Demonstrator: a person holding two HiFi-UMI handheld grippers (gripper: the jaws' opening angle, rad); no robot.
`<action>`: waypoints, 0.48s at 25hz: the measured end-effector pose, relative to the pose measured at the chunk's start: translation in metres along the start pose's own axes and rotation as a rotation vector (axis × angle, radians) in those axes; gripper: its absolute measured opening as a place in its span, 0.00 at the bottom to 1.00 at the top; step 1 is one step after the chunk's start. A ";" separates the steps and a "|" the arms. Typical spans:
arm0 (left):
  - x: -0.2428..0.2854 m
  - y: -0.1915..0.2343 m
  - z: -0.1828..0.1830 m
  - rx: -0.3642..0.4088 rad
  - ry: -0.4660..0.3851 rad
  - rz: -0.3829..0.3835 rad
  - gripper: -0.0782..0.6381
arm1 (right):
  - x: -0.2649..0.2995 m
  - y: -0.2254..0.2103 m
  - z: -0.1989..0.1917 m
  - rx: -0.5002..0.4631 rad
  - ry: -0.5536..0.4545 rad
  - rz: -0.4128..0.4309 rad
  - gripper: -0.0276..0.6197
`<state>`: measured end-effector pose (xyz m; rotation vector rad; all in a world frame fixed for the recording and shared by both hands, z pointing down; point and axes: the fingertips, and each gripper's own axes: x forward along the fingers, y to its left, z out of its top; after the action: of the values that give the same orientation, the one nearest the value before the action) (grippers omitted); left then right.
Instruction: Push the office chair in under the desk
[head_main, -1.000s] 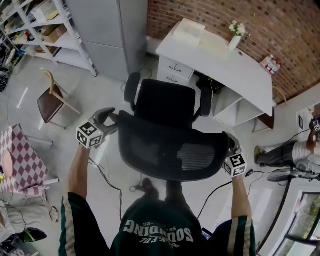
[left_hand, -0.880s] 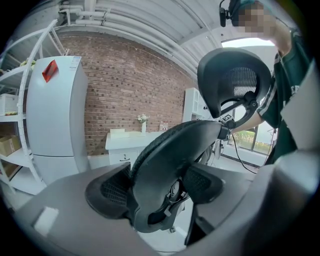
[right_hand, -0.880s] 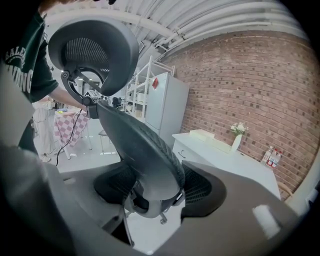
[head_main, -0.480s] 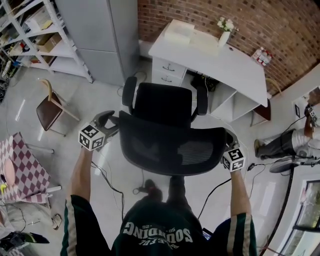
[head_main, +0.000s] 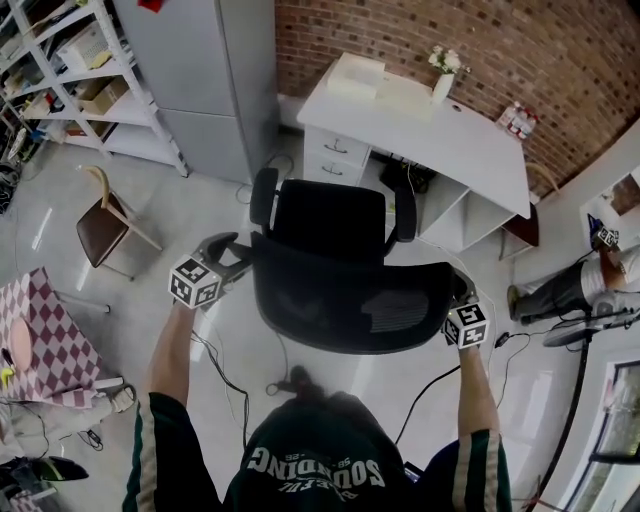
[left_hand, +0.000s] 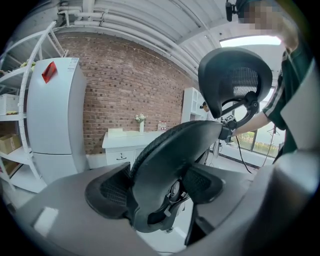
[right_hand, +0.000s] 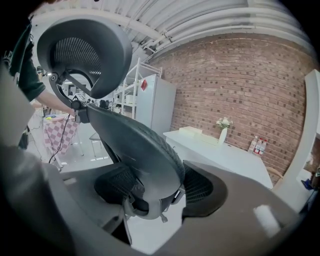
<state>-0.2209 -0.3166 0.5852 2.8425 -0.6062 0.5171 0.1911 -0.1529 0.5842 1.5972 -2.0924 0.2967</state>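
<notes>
Pale floor (head_main: 60, 230) carries a loose cable (head_main: 225, 370) behind the office chair (head_main: 335, 225), and it could catch your feet as you step forward. Your left hand-held gripper (head_main: 238, 262) and right hand-held gripper (head_main: 458, 292) each clamp a side edge of the chair's backrest (head_main: 350, 300); uneven pushing would likely swivel it. Beyond the chair, apart from it, stands the table (head_main: 450, 130). Its drawer unit (head_main: 335, 155) sits ahead of the chair, so an armrest (head_main: 263, 195) could strike it and shake the flower vase (head_main: 443, 80).
</notes>
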 end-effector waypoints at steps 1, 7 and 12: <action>-0.001 -0.003 -0.001 0.001 0.002 -0.001 0.55 | -0.002 0.000 -0.003 0.004 -0.001 -0.002 0.48; -0.007 -0.024 -0.008 0.002 0.014 -0.001 0.55 | -0.021 0.005 -0.012 0.006 -0.006 -0.006 0.48; -0.009 -0.047 -0.011 0.005 0.032 -0.006 0.55 | -0.042 0.006 -0.020 0.007 -0.001 -0.009 0.48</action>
<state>-0.2119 -0.2684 0.5872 2.8339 -0.5915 0.5622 0.1990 -0.1067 0.5808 1.6103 -2.0871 0.3000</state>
